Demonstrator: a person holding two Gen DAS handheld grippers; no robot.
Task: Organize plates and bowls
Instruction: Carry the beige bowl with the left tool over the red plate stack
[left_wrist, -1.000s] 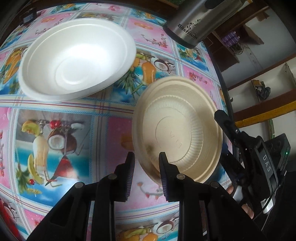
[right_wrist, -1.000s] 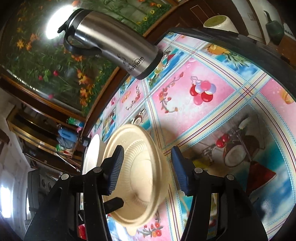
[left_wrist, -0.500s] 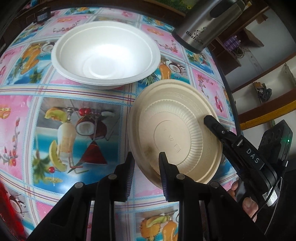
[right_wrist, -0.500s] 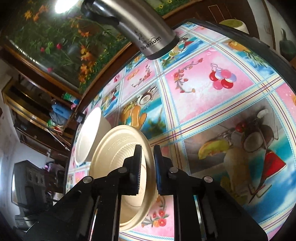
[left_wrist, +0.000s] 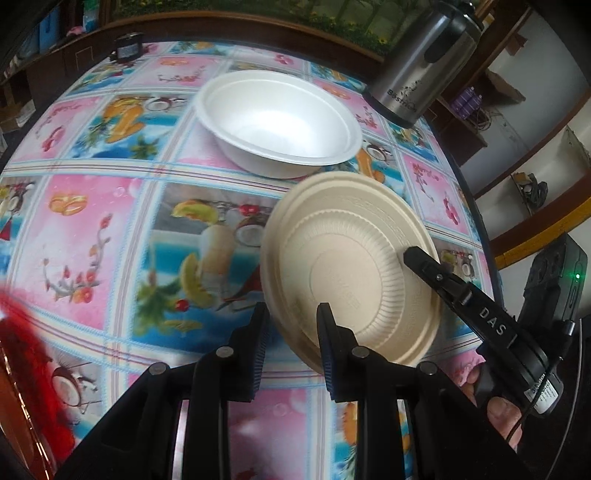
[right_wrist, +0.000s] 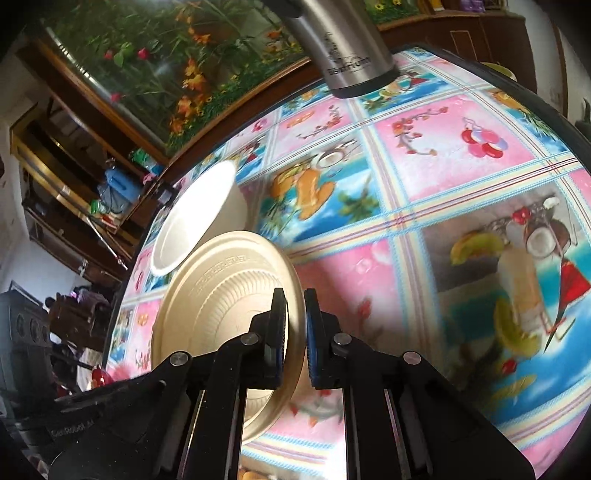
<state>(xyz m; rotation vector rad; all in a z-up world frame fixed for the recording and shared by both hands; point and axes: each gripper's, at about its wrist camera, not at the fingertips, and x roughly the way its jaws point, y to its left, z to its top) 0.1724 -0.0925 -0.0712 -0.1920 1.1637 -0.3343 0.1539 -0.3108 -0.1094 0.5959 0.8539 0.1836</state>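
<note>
A beige ribbed plate (left_wrist: 354, 269) is held tilted above the table, underside toward the left wrist camera. My left gripper (left_wrist: 291, 343) is part open, and the plate's near rim sits between its jaws; I cannot tell if they touch it. My right gripper (right_wrist: 293, 332) is shut on the plate's rim (right_wrist: 229, 295), and one of its fingers (left_wrist: 439, 273) shows lying across the plate's right side. A white bowl (left_wrist: 277, 118) stands upright on the table beyond the plate, and also shows in the right wrist view (right_wrist: 195, 218).
A steel thermos jug (left_wrist: 424, 66) stands at the table's far right edge and shows in the right wrist view (right_wrist: 343, 48). The table has a bright fruit-print cloth (left_wrist: 110, 221). Shelves and a wooden ledge run behind it. Something red (left_wrist: 26, 369) is at the near left.
My right gripper closed on the plate's rim. Both grippers pulled back with the plate, so the white bowl now lies farther off and more to the right in the left view.
</note>
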